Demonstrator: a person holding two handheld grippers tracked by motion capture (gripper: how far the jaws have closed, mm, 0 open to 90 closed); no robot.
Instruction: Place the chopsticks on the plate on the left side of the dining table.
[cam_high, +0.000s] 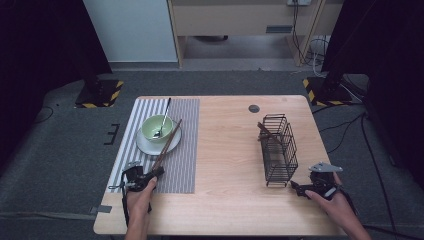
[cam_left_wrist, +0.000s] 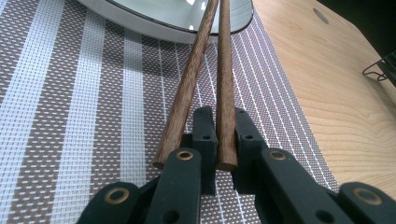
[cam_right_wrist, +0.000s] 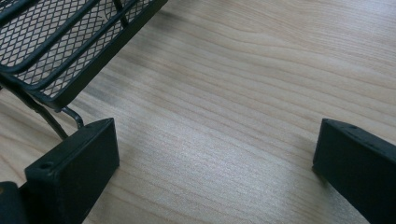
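Note:
Two brown wooden chopsticks (cam_high: 168, 141) slant from the white plate (cam_high: 145, 146) down to my left gripper (cam_high: 159, 172) on the striped placemat (cam_high: 185, 165). In the left gripper view the left gripper (cam_left_wrist: 224, 113) is shut on the end of the right chopstick (cam_left_wrist: 225, 70). The other chopstick (cam_left_wrist: 189, 84) lies outside the jaws, against the left one. A green bowl (cam_high: 155, 127) with a spoon (cam_high: 164, 117) sits on the plate. My right gripper (cam_high: 295, 186) rests open by the near corner of the black wire basket (cam_high: 280, 150), with bare wood between its jaws (cam_right_wrist: 215, 140).
The basket (cam_right_wrist: 56, 42) holds a brown stick (cam_high: 265, 132) leaning in its far end. The plate's rim (cam_left_wrist: 140, 21) is just ahead of the left gripper. Bare wooden tabletop (cam_high: 225, 150) lies between placemat (cam_left_wrist: 70, 116) and basket. A round cable port (cam_high: 254, 108) is at the back.

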